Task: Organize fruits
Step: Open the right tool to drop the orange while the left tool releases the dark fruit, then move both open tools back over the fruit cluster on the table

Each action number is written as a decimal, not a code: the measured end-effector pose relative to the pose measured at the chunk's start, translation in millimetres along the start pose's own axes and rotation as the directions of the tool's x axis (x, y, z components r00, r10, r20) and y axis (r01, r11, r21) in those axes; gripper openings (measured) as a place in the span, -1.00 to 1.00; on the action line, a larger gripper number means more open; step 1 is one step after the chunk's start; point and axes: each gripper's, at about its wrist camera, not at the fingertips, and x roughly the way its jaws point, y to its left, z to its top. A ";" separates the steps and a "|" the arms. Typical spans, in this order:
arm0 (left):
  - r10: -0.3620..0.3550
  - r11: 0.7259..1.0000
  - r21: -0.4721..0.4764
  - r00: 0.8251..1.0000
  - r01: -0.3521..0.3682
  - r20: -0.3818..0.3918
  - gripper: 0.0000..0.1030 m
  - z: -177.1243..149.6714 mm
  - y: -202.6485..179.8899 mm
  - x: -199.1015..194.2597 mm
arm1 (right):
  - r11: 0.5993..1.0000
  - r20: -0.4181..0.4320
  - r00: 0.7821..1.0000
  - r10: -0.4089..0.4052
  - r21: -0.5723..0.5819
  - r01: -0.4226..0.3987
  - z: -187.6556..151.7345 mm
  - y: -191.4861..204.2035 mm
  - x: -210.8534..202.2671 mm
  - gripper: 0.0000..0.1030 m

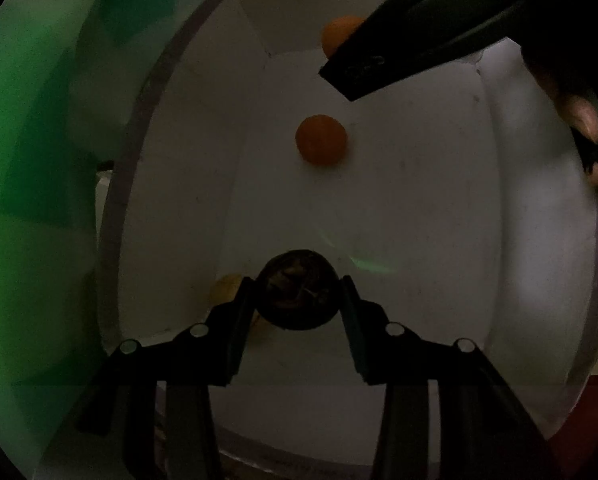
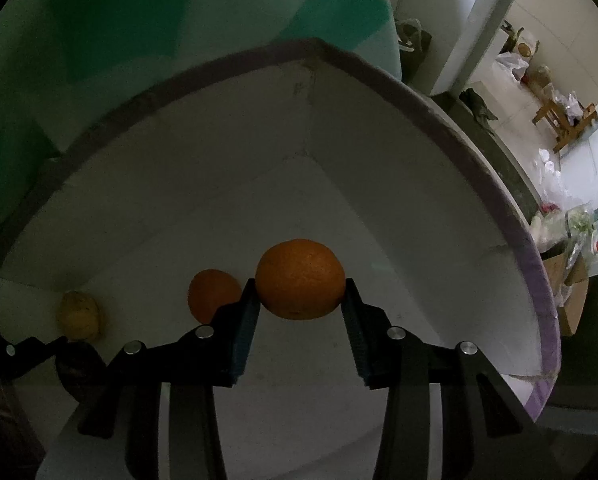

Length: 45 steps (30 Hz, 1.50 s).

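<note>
Both grippers reach into a white box (image 1: pixel 539 208) with a purple-grey rim (image 2: pixel 511 216). My left gripper (image 1: pixel 297 296) is shut on a dark round fruit (image 1: pixel 297 294) low in the box. A small orange (image 1: pixel 321 140) lies on the box floor ahead of it, and a yellowish fruit (image 1: pixel 225 286) lies just left of the left finger. My right gripper (image 2: pixel 301 292) is shut on a larger orange (image 2: pixel 301 278). The small orange (image 2: pixel 211 294) and the yellowish fruit (image 2: pixel 79 314) lie to its left. The right gripper's body (image 1: pixel 419 36) crosses the upper right of the left wrist view, hiding part of its orange (image 1: pixel 339 34).
A green and white checked cloth (image 2: pixel 139 20) lies beyond the box. A room with a wooden stool (image 2: pixel 567 120) and bags (image 2: pixel 571 228) shows at the right of the right wrist view. The left gripper and its dark fruit (image 2: pixel 79 364) show at the lower left there.
</note>
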 end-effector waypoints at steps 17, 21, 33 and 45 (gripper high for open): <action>0.022 1.000 -0.020 0.999 -0.021 0.043 0.23 -11.3 -9.0 -21.6 | 1.000 0.012 1.000 -0.001 0.030 0.001 1.4 -0.6 -2.0 0.22; 0.020 1.000 -0.013 0.996 -0.019 0.084 0.24 -14.1 -8.1 -36.6 | 0.998 0.053 0.999 0.008 0.064 -0.012 -0.6 -6.6 -19.8 0.22; 0.155 0.985 -0.151 0.801 -0.081 0.578 0.86 -100.7 54.3 -192.2 | 0.998 0.439 0.897 0.052 0.011 -0.064 20.3 23.3 -177.7 0.64; 0.550 0.564 -0.818 0.790 -0.111 0.272 0.96 -282.4 287.4 -218.6 | 0.851 0.369 0.817 0.443 -0.460 -0.253 54.1 276.4 -212.2 0.69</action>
